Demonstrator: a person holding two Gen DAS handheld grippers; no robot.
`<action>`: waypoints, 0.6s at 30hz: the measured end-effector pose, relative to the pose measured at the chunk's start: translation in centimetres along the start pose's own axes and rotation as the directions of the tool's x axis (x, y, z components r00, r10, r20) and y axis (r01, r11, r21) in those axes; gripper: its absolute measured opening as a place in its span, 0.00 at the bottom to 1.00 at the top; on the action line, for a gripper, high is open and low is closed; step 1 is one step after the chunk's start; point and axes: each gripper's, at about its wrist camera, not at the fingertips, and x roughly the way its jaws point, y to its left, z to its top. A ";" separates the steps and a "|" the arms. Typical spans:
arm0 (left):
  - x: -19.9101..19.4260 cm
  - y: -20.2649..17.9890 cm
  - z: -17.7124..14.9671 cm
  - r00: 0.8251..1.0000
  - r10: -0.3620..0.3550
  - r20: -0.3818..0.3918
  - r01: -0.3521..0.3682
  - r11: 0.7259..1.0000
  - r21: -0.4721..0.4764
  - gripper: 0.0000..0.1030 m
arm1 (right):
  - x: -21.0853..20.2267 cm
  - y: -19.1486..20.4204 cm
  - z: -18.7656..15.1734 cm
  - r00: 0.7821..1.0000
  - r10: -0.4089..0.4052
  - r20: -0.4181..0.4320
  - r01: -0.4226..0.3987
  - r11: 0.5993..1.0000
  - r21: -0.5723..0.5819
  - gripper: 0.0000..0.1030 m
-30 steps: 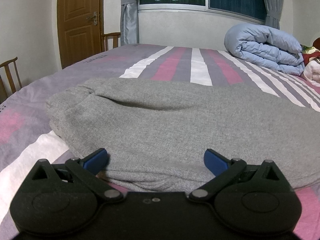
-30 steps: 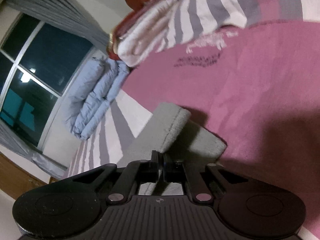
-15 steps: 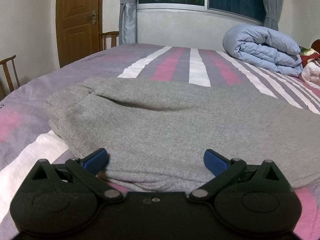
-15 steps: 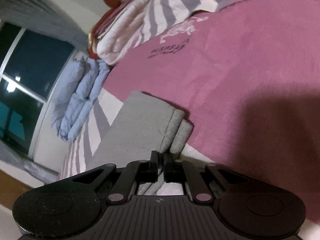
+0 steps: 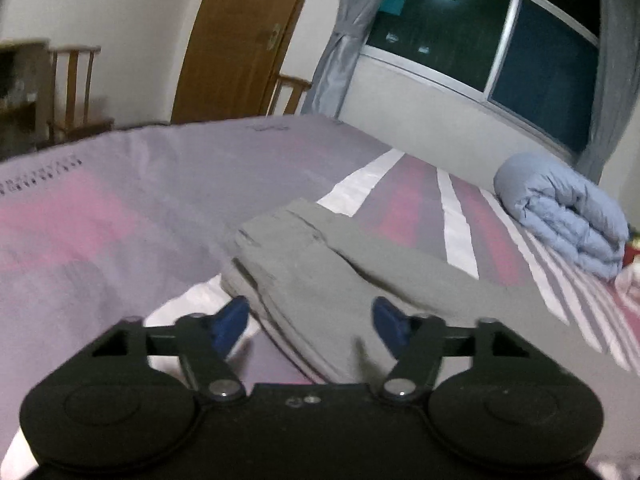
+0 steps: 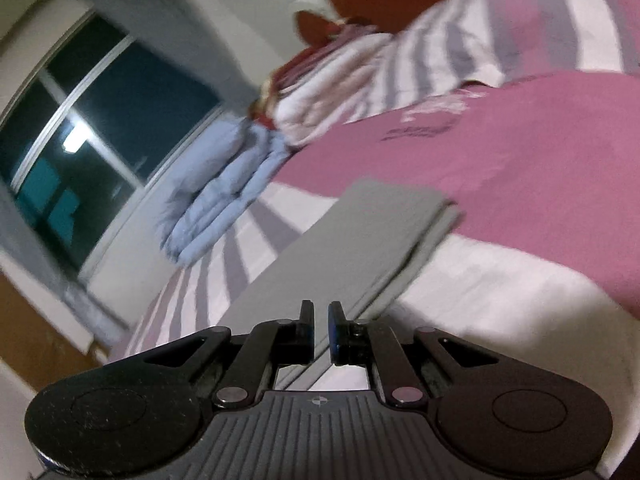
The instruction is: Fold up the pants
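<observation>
Mid-fold on the grey sweatpants (image 5: 320, 280) — they lie lengthwise across the striped bedspread (image 5: 120, 208), already doubled leg over leg by the look of it, waistband end toward the bed's lilac end, cuffs toward the pink end. Left gripper (image 5: 308, 316) sits over the waistband corner with its blue pads (image 5: 234, 316) either side of the cloth, jaws about half open and just been closing; pads don't appear to press yet, so I'd call it not gripped. Right gripper (image 6: 320, 334) is nearly shut with only a thin slot between the jaws; a grey edge shows through that slot, but I can't tell whether the fabric is pinched or just behind it. Next move, as I read it: both ends need a firm pinch on all layers, then lift and carry one end over the other — keeping edges aligned. Fabric looks thick, soft knit, smooth along the legs, slightly rumpled at the waistband. Rolled blue duvet (image 5: 568, 216) sits well clear near the bed's far edge.
</observation>
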 end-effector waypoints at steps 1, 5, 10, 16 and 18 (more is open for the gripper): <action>0.8 0.5 0.5 1.000 -0.007 -0.017 0.007 1.000 -0.012 0.51 | 0.3 0.7 -0.1 1.000 0.009 -0.012 -0.009 1.000 -0.025 0.08; 4.0 2.5 1.9 0.994 -0.028 -0.107 0.019 0.996 -0.084 0.25 | 1.2 1.4 -0.6 0.999 -0.011 -0.039 0.009 0.998 -0.055 0.17; 4.2 1.5 3.6 0.999 -0.041 -0.033 0.044 0.996 0.078 0.15 | 1.5 0.6 -0.6 0.999 -0.037 -0.031 0.036 0.999 -0.039 0.50; 5.4 2.2 2.5 0.992 -0.007 -0.130 0.025 0.990 0.137 0.22 | 1.9 0.6 -0.4 0.998 -0.015 -0.058 0.012 0.998 -0.057 0.50; 3.7 2.2 2.3 0.994 0.044 -0.103 -0.029 0.990 0.140 0.71 | 1.8 1.0 -0.5 0.998 0.004 -0.066 -0.010 0.996 -0.084 0.50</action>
